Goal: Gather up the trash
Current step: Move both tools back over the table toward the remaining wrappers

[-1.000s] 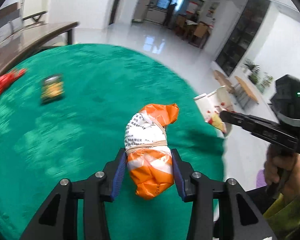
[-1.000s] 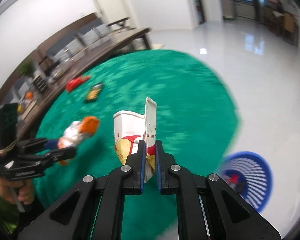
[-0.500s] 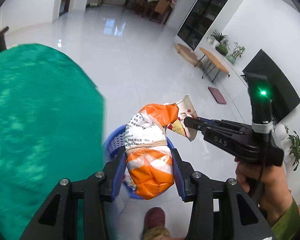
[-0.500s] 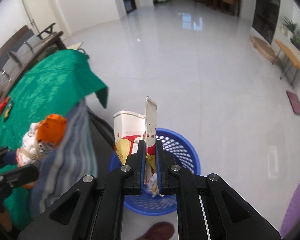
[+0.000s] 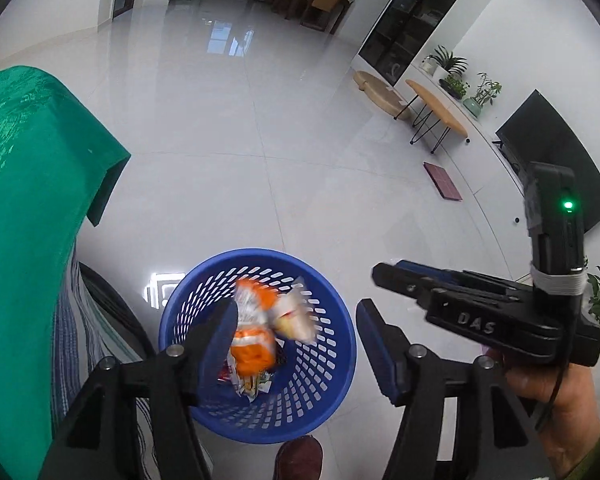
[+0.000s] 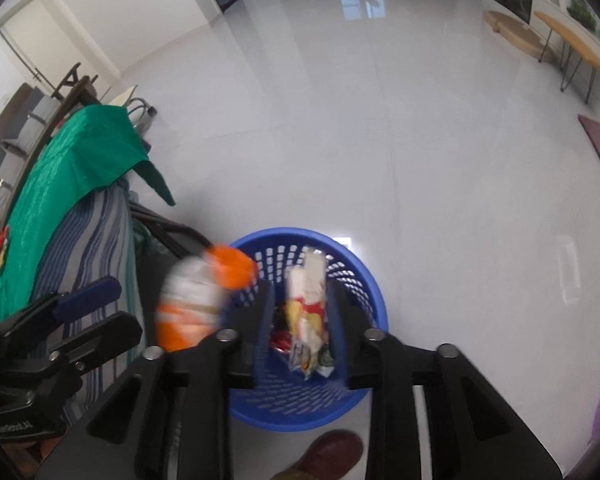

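Observation:
A blue perforated trash basket (image 5: 320, 360) (image 6: 364, 280) stands on the white floor below both grippers. My left gripper (image 5: 296, 340) is open above it; the orange and white wrapped bundle (image 5: 252, 344) (image 6: 196, 300) is blurred, falling free toward the basket. My right gripper (image 6: 300, 328) is open above the basket; the crumpled paper cup (image 6: 308, 304) (image 5: 292, 316) falls between its fingers, touching neither. Other wrappers lie at the basket's bottom.
The table with the green cloth (image 5: 28, 208) (image 6: 72, 168) is at the left, a striped cloth hanging under it. A red wrapper (image 6: 0, 244) lies on it. A brown shoe (image 6: 324, 456) is in front of the basket. Benches and plants stand far right.
Both grippers swung from the table to above the basket, then opened. The orange bundle and the paper cup left the jaws and are dropping into the basket.

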